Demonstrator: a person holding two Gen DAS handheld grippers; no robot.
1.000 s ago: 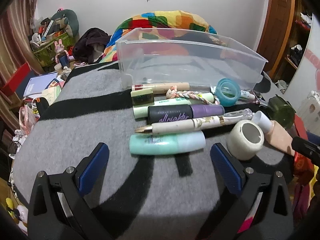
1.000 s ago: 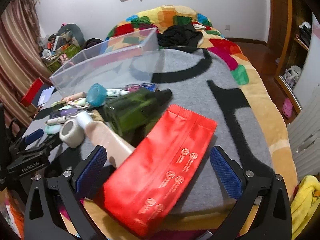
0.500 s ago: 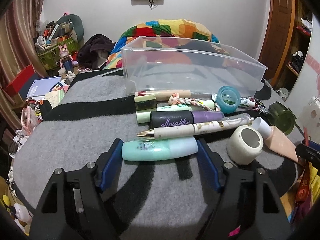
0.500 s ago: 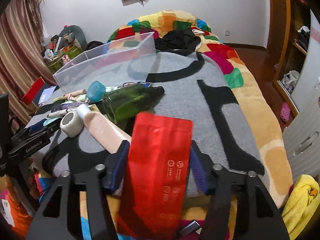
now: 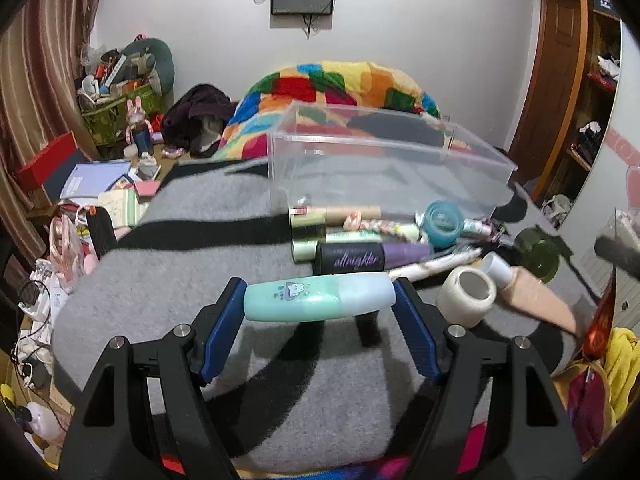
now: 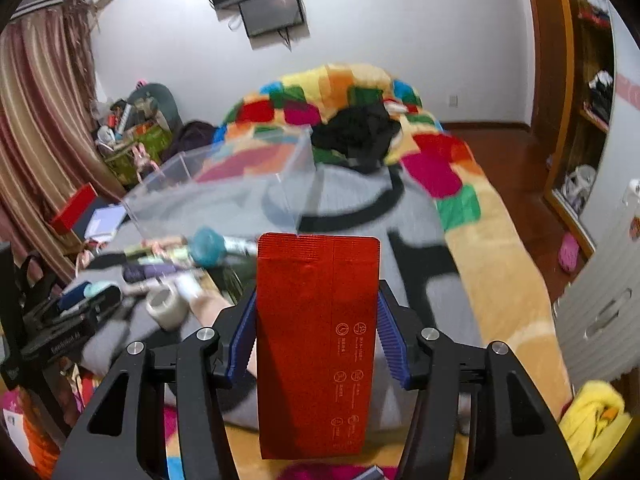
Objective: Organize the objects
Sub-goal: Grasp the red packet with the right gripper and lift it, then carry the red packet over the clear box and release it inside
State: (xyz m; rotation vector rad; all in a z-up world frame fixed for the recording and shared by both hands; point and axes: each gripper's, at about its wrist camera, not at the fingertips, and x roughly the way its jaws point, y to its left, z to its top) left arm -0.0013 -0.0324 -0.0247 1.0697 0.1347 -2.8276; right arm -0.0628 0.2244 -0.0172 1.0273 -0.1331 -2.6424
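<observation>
My left gripper (image 5: 319, 300) is shut on a mint-green tube (image 5: 318, 298), held crosswise by its two ends a little above the grey blanket (image 5: 180, 264). My right gripper (image 6: 317, 312) is shut on a red foil pouch (image 6: 316, 340), held upright above the blanket. A clear plastic bin (image 5: 384, 164) stands empty behind the row of cosmetics; it also shows in the right wrist view (image 6: 224, 196).
On the blanket lie a black-and-purple tube (image 5: 360, 258), a white pen (image 5: 436, 264), a roll of white tape (image 5: 466, 296), a teal ring (image 5: 442, 224), a beige tube (image 5: 528, 292) and a green bottle (image 5: 538, 254). Clutter fills the floor at left (image 5: 100, 196).
Both grippers closed: the left on the mint tube, the right on the red pouch. Both objects are now lifted off the blanket, and the pouch has turned upright.
</observation>
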